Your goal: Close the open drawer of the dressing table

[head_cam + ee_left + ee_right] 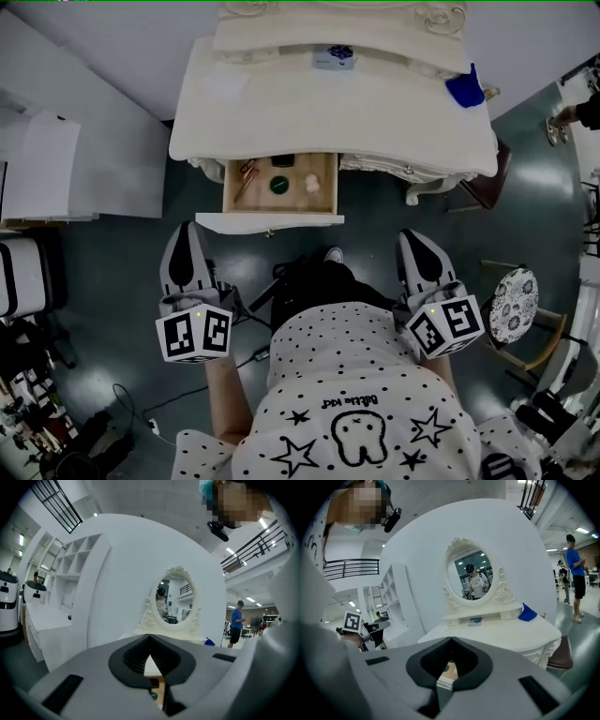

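Drawer (pixel 270 222), one in number, is seen pulled out from the front middle of the single cream dressing table (pixel 441 157), its white front panel standing clear of the table's edge. Four small things can be counted inside it: a slim reddish item (pixel 247 174) at the left, a small dark item (pixel 282 161) at the back, one round dark-green item (pixel 278 185) in the middle and one pale lump (pixel 310 184) to its right. Two things are carried on the worktop (pixel 262 103): a blue item (pixel 465 89) at the right and a small pack with blue print (pixel 334 58) by the one oval mirror (pixel 471 576). Two grippers are held short of the drawer, neither touching it. The left gripper (pixel 186 230) is clenched with nothing between its jaws, and the right gripper (pixel 410 236) is likewise clenched and empty. One stool with a patterned seat (pixel 513 305) is seen on the floor at the right.
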`<state>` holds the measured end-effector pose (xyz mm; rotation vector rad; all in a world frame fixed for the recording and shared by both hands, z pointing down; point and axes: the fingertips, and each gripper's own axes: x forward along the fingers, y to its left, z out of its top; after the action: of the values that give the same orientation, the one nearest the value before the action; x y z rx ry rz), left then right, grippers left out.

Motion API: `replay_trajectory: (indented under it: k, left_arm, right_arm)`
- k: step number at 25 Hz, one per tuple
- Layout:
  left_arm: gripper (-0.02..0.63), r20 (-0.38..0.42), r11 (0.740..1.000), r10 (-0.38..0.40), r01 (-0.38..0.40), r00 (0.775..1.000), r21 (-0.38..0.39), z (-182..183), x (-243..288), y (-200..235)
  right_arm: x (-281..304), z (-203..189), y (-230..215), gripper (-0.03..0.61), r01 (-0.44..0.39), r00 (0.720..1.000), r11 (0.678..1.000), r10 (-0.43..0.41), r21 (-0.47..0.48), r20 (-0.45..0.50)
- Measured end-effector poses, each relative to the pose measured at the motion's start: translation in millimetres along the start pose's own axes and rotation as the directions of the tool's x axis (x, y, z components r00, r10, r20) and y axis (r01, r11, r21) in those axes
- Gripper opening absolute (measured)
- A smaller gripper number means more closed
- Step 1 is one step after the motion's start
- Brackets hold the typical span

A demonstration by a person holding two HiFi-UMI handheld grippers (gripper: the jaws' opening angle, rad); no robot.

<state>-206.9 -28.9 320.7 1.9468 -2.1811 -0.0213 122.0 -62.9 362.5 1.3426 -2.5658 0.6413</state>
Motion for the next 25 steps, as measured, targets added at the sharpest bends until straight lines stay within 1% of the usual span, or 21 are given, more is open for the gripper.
replay_trajectory:
  k: [2,5,9,12,15,17,18,21,24,25]
  left_arm:
    - [0.012,-0.015,1.000,0.018,-0.018,1.000,-0.003,-7.3,0.2,0.1]
    - [0.012,-0.057,0.999,0.040,-0.040,0.998,-0.004,-21.5,-5.4,4.3]
    - [0.012,-0.141,0.999,0.037,-0.034,0.989,0.026,-51.8,-6.3,6.0]
    - [0.013,-0.222,0.999,0.021,-0.011,0.975,0.048,-81.3,-7.7,6.3]
    - [0.012,-0.305,0.999,-0.004,0.018,0.952,0.043,-110.0,-6.7,7.3]
    - [0.013,-0.374,0.998,-0.030,0.051,0.927,0.047,-131.9,-3.5,7.0]
    - [0.013,-0.414,0.996,-0.045,0.073,0.909,0.052,-144.5,-2.2,6.4]
    - [0.014,-0.533,0.991,-0.098,0.134,0.840,0.029,-186.0,0.9,5.8]
    - [0.015,-0.621,0.985,-0.137,0.174,0.772,-0.002,-225.3,1.7,7.0]
    - [0.028,-0.646,0.983,-0.148,0.185,0.749,-0.011,-238.1,2.3,7.2]
  right_arm:
    - [0.5,-1.1,-9.7,0.009,0.000,1.000,1.000,0.000,0.004,-0.005]
    - [0.5,-4.9,-15.3,0.009,-0.010,1.000,1.000,0.010,0.005,-0.018]
    - [0.7,-5.6,-21.1,0.009,-0.006,1.000,1.000,0.006,0.002,-0.025]
    - [-1.8,-5.6,-22.3,0.009,0.007,1.000,1.000,-0.007,-0.001,-0.026]
    - [-4.0,-4.1,-22.6,0.009,0.023,0.999,1.000,-0.023,-0.002,-0.026]
    - [-4.3,-2.8,-23.2,0.009,0.031,0.999,1.000,-0.031,0.002,-0.024]
    - [-4.3,-2.8,-23.3,0.009,0.033,0.999,0.999,-0.033,0.005,-0.025]
    - [-3.5,-4.2,-22.7,0.009,0.036,0.999,0.999,-0.036,0.006,-0.029]
    - [-6.0,-7.2,-22.7,0.009,0.041,0.999,0.999,-0.041,0.007,-0.029]
    - [-7.1,-9.0,-23.3,0.009,0.043,0.999,0.999,-0.043,0.009,-0.032]
